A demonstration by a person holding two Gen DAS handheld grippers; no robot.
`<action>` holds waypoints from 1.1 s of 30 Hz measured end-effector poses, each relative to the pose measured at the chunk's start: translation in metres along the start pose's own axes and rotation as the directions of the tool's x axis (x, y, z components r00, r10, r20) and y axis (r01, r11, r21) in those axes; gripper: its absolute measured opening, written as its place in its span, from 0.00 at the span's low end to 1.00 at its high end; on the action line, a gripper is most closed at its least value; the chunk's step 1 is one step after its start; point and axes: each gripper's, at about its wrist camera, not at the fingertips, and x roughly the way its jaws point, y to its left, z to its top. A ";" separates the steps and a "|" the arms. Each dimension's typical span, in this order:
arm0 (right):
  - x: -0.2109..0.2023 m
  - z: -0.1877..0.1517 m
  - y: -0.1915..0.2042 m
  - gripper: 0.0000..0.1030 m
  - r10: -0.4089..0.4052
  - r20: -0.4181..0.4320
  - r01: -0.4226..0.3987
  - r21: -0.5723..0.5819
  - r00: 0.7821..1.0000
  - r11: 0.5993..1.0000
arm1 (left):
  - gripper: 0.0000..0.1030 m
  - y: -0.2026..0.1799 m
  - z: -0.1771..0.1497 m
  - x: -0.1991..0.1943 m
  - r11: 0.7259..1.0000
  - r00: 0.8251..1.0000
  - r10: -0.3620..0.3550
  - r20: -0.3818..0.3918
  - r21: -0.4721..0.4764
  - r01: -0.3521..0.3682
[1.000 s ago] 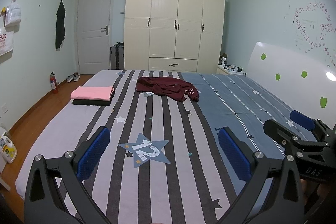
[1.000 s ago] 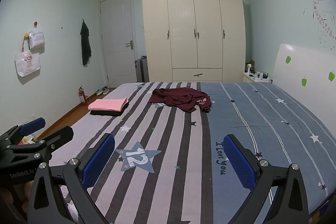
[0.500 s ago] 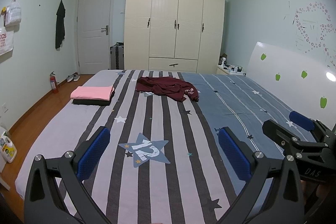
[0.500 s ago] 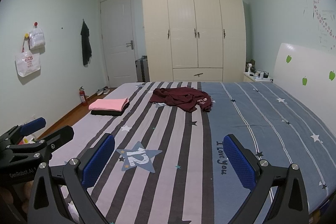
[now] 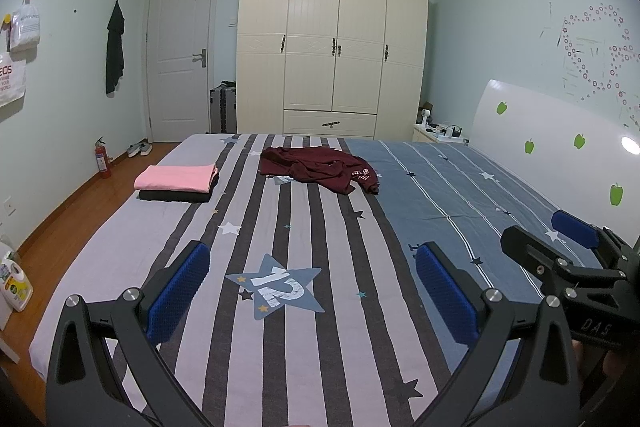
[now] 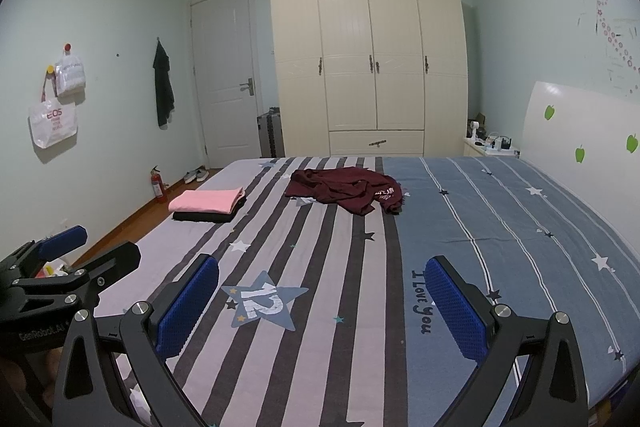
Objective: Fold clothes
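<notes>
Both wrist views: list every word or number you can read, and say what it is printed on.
"12": star patch on the bedsheet.
"I Love you": same bedsheet, blue half.
"EOS": white bag on the wall; smaller lines unreadable.
"GenRobot.AI": left gripper.
"DAS": right gripper.
White print on maroon garment: too blurred.

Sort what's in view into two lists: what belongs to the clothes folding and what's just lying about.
Belongs to the job:
maroon garment, crumpled, unfolded
pink folded garment on black folded garment
left gripper, right gripper, both open, empty

Lying about:
fire extinguisher
shoes
detergent bottle
hanging dark garment
</notes>
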 end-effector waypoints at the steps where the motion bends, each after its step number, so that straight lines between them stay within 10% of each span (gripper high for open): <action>1: 0.000 0.000 0.000 0.99 0.001 0.000 -0.001 0.000 1.000 1.000 | 0.99 0.000 0.000 0.000 1.000 1.000 0.001 0.001 0.001 -0.001; 17: 0.026 -0.016 -0.006 0.99 -0.004 -0.024 0.004 0.005 1.000 1.000 | 0.99 0.015 -0.022 0.028 1.000 1.000 -0.016 0.022 0.001 0.016; 33: 0.264 -0.105 -0.048 0.99 -0.063 -0.223 0.083 0.083 0.973 0.993 | 0.99 0.071 -0.101 0.263 0.998 0.971 -0.026 -0.239 -0.066 0.011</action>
